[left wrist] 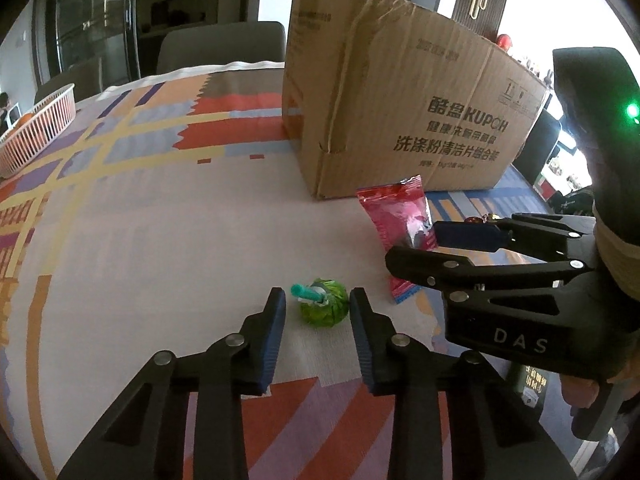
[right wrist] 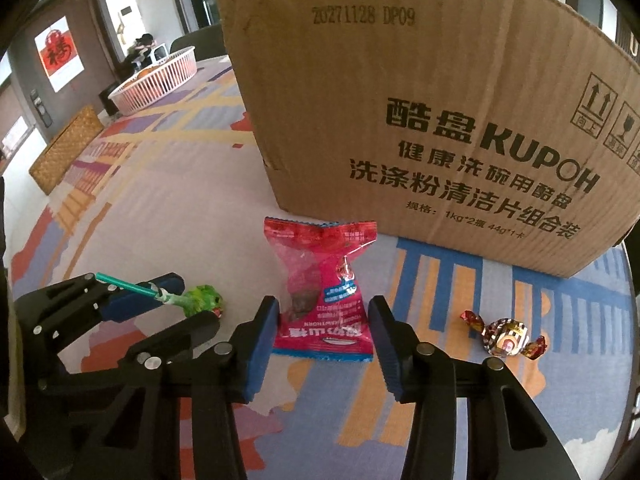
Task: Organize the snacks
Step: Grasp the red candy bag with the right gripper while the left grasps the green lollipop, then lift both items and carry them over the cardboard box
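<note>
A green-wrapped lollipop [left wrist: 323,303] with a teal stick lies on the patterned tablecloth between the open fingers of my left gripper [left wrist: 317,304]; it also shows in the right wrist view [right wrist: 199,300]. A red snack packet [right wrist: 325,294] lies between the open fingers of my right gripper [right wrist: 323,312], not squeezed; it also shows in the left wrist view [left wrist: 400,216]. My right gripper [left wrist: 414,246] appears from the right in the left wrist view. A gold-and-red wrapped candy [right wrist: 505,336] lies to the right. A large cardboard box [right wrist: 440,100] stands behind the snacks.
A white slatted basket [left wrist: 36,128] holding orange fruit sits at the table's far left; it also shows in the right wrist view [right wrist: 160,80]. A woven mat [right wrist: 64,152] lies at the left table edge. Chairs [left wrist: 224,46] stand behind the table.
</note>
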A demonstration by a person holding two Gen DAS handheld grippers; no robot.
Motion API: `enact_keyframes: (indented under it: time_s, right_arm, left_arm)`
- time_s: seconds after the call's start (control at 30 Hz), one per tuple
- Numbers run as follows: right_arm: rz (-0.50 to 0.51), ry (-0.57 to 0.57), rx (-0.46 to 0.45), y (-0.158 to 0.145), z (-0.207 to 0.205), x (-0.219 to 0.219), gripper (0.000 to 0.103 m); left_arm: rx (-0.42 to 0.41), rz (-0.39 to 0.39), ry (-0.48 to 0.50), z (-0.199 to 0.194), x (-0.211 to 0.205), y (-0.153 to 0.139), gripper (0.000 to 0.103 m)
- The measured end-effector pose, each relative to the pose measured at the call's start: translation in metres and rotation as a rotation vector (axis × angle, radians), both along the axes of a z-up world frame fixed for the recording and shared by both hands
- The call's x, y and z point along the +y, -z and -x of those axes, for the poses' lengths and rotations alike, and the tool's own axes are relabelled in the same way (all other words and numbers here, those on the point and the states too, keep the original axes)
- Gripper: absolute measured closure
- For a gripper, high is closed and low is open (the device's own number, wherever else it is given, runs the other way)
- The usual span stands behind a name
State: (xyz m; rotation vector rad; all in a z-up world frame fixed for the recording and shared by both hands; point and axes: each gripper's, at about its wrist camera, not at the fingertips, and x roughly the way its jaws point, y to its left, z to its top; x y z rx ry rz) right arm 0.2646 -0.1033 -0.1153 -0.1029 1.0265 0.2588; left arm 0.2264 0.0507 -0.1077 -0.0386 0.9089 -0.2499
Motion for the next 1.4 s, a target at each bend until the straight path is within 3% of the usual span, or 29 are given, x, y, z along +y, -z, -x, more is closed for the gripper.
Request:
enact_keyframes:
  time_s: [0.1,0.33,0.63,1.03,1.4]
  right_arm:
    - [0.004,-0.004,0.000,0.001,0.000,0.001,0.064]
    - [-0.002,0.005,-0.007,-0.001,0.005,-0.007,0.067]
    - [-0.017,0.015,-0.032,-0.013,0.015,-0.016,0.068]
    - [-0.039,0.022,-0.110,-0.046,0.037,-0.029,0.068]
    - [-0.065,0.052,-0.228,-0.095,0.056,-0.051,0.068]
  left_arm:
    - [0.008,-0.001,-0.004,-0.003,-0.001,0.002,0.077]
    - [0.008,-0.002,-0.015,-0.003,-0.002,-0.001,0.077]
    - [-0.026,-0.005,-0.043,0.005,-0.005,-0.026,0.077]
    - [-0.104,0.011,-0.048,0.018,-0.014,-0.065,0.077]
    - [-0.216,0.007,-0.016,0.029,-0.034,-0.110,0.077]
